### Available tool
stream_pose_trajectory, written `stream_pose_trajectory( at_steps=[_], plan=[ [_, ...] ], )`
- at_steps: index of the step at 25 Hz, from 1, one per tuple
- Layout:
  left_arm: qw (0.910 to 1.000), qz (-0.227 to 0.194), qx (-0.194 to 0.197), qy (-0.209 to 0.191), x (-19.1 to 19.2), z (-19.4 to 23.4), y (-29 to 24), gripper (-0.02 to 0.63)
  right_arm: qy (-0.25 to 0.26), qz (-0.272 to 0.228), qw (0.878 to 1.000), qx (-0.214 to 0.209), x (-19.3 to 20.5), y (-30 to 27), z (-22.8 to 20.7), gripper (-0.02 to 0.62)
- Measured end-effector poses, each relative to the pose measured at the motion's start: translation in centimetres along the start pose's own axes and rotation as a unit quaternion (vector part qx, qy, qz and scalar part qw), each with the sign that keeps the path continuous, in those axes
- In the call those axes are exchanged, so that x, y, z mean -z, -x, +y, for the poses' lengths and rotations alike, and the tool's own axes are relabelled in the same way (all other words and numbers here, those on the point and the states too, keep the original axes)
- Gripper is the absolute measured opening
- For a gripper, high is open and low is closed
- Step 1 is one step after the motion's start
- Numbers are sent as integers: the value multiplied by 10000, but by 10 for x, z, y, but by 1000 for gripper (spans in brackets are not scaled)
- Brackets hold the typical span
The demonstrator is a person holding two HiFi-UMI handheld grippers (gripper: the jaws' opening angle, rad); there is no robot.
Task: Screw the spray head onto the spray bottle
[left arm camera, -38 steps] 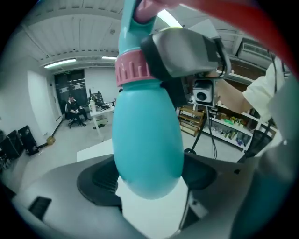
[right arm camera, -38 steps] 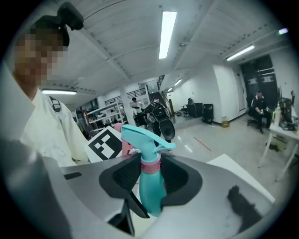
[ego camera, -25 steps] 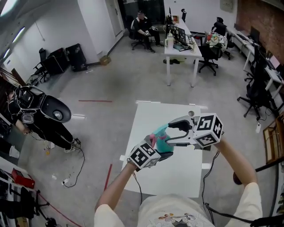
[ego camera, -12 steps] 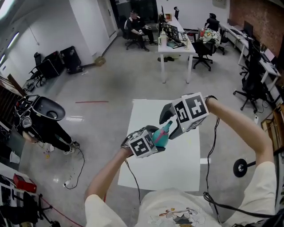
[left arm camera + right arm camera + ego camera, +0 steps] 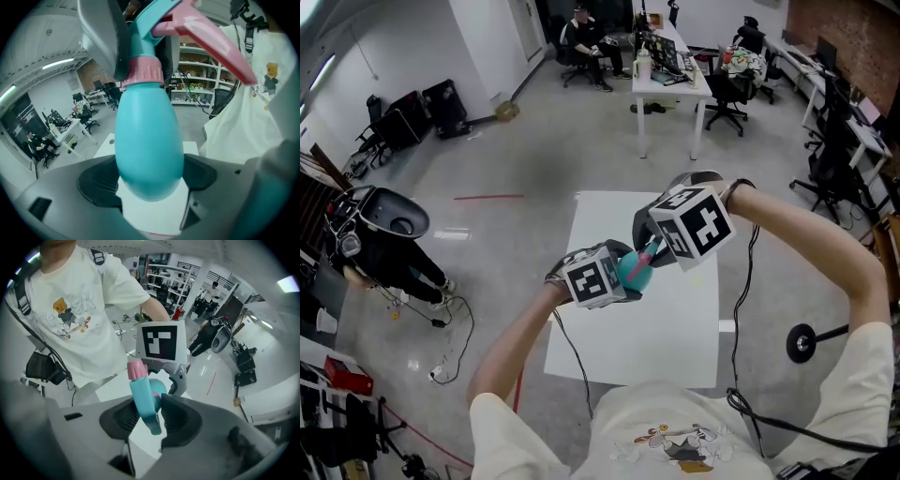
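Bright even light, fisheye-warped edges

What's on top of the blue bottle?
A pink collar and the spray head with its pink trigger. The right gripper has just been closing its jaws on that head. The collar hides the neck of the bottle.

A white rectangular table stood on the grey polished floor, its near short edge at 6 o'clock by the person's chest and its far edge toward 12 o'clock. Its top was plain and matte, and the stretch from the middle toward 6 o'clock was bare white. In the left gripper view a small dark round spot sat on the top close to a far corner, at about 10 o'clock. Whether it was a hole or a loose object could not be told.
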State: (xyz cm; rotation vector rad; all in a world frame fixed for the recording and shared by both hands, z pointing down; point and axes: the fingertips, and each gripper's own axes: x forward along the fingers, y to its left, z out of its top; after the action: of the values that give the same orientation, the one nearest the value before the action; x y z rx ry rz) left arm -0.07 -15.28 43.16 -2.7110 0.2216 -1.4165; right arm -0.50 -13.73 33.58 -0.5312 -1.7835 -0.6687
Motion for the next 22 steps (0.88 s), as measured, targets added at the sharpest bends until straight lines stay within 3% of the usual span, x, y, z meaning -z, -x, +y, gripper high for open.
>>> stream_pose_trajectory(
  at_steps=[3, 6, 10, 14, 16, 18, 20, 22],
  plan=[
    [9988, -53, -422, 246, 0, 8, 3, 403, -593, -127, 9981, 50, 3, 1, -5, 129],
    [9916, -30, -1140, 610, 6, 21, 5, 402, -1445, -288, 9889, 195, 13, -3, -13, 129],
    [9768, -113, -1864, 1049, 6, 27, -1, 400, -2471, -523, 9671, 317, 22, -8, -17, 129],
    [9549, -85, -2670, 1294, 11, 37, 0, 399, -3470, -489, 9353, 494, 23, -7, -24, 129],
    [9382, 43, -3227, 1247, 14, 43, 4, 397, -4002, -494, 9133, 573, 22, -7, -25, 129],
    [9146, 296, -3889, 1066, 19, 50, 13, 396, -4637, -630, 8817, 593, 23, -8, -25, 129],
    [8921, 429, -4388, 987, 22, 55, 21, 396, -5398, -949, 8343, 601, 25, -7, -28, 129],
    [8779, 442, -4656, 1028, 25, 58, 26, 396, -6105, -1294, 7789, 620, 25, -5, -30, 129]
  ],
)
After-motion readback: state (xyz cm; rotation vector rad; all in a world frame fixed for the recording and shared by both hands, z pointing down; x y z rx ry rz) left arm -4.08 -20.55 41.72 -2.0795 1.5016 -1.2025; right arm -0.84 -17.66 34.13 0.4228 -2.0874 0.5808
